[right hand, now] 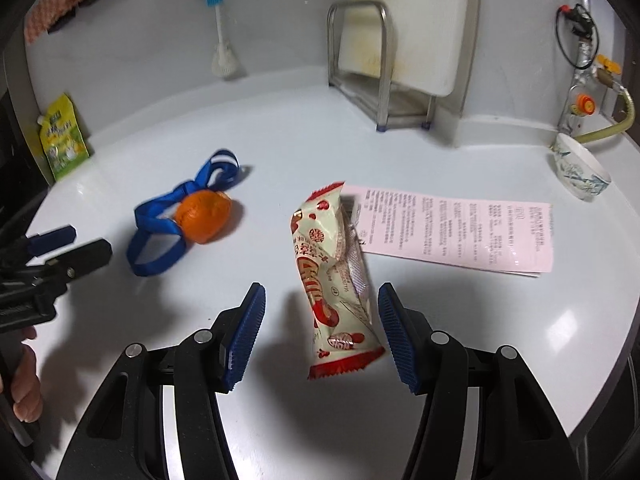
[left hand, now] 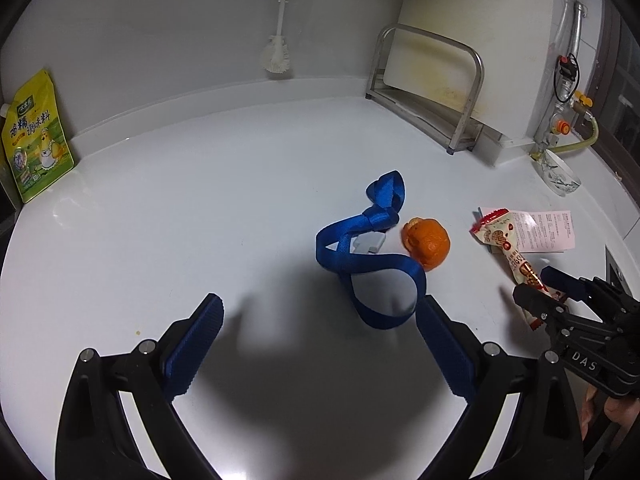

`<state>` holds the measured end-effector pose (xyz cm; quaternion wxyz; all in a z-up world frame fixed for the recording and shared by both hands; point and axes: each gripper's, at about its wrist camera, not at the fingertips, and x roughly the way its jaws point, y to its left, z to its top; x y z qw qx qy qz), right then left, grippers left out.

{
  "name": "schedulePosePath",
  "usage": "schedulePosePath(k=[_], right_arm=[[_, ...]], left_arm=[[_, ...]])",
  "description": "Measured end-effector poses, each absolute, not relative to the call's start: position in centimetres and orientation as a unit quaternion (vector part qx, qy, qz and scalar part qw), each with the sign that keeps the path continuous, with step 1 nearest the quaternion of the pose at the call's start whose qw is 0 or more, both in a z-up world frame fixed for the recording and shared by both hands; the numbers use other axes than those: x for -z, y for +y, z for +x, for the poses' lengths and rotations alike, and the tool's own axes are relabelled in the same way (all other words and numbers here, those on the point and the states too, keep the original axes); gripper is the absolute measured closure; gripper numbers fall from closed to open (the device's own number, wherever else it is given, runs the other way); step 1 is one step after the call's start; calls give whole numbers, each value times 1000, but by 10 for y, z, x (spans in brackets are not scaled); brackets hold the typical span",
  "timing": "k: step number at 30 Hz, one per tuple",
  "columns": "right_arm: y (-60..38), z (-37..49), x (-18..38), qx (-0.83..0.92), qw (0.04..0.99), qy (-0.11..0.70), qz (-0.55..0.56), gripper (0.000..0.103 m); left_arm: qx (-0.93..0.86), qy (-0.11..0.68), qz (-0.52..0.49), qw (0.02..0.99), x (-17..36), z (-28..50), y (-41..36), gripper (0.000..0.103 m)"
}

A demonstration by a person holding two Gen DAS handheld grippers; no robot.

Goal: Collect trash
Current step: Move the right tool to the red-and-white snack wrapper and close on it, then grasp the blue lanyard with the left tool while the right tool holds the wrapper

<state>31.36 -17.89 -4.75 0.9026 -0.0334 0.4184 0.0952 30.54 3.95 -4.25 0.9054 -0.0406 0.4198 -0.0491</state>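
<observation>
Wrapper (right hand: 340,280) lies mid-counter (right hand: 280,140) between right gripper's (right hand: 322,332) gaping, empty jaws, overlapping the pink slip (right hand: 460,228); looks light, crinkly, slippery film, best pinched across its middle; left gripper (left hand: 320,344), likewise wide and empty, nears the strap (left hand: 360,256).

A glossy white table (right hand: 520,340) carries a shiny plastic snack wrapper (right hand: 340,280) and a matt pink paper slip (right hand: 460,228). A woven blue strap (left hand: 360,256) lies beside dimpled orange peel (left hand: 430,246), near a brushed-metal rack (left hand: 432,92).
</observation>
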Motion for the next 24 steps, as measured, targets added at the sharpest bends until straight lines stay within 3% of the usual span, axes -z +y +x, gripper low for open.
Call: schedulePosePath(k=[4, 7, 8, 24], right_arm=[[-177, 318, 47, -94, 903, 418, -33, 57], [-178, 323, 50, -98, 898, 428, -22, 85], [-179, 323, 49, -100, 898, 429, -16, 89], [-210, 272, 22, -122, 910, 394, 31, 91]], left_arm=[[51, 430, -52, 900, 47, 313, 41, 8], [49, 430, -48, 900, 48, 316, 39, 8], [49, 430, -47, 900, 48, 317, 39, 8], [44, 426, 0, 904, 51, 348, 25, 8]])
